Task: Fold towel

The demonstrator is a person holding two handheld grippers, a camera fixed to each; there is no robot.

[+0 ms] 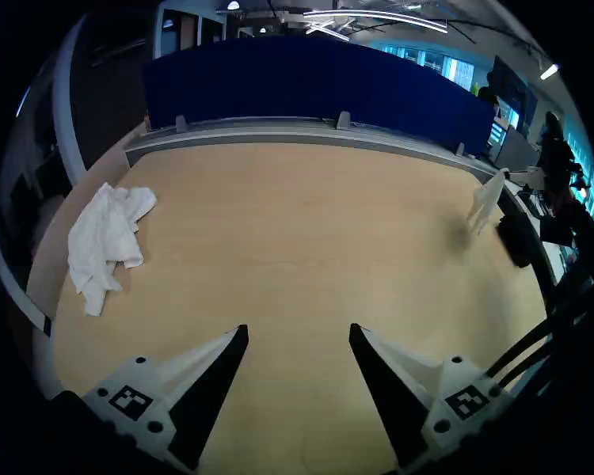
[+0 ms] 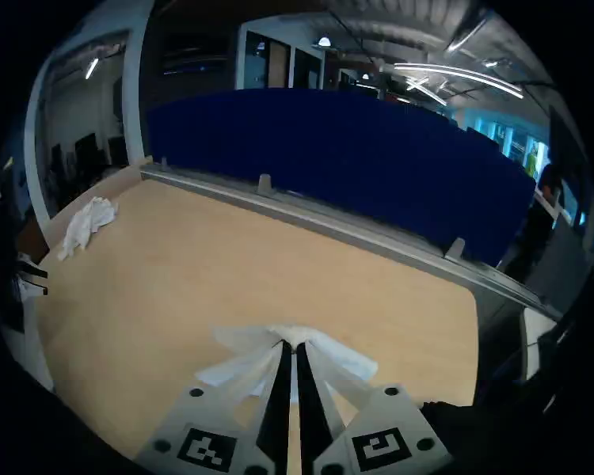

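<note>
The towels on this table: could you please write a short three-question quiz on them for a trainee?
1. True or false: the left gripper is shut on a towel.
2. The right gripper is shut on: A) a white towel B) a cup C) nothing.
3. In the left gripper view, the crumpled towel lies by the ____ edge of the table.
Key: 1 false; 2 A; 3 left.

no letters, numbers or brand names can be read. the only sign-like marks are black-and-white square code patterns point(image 1: 131, 401) on the finger bases of the left gripper point(image 1: 297, 328) and the right gripper point(image 2: 291, 346).
</note>
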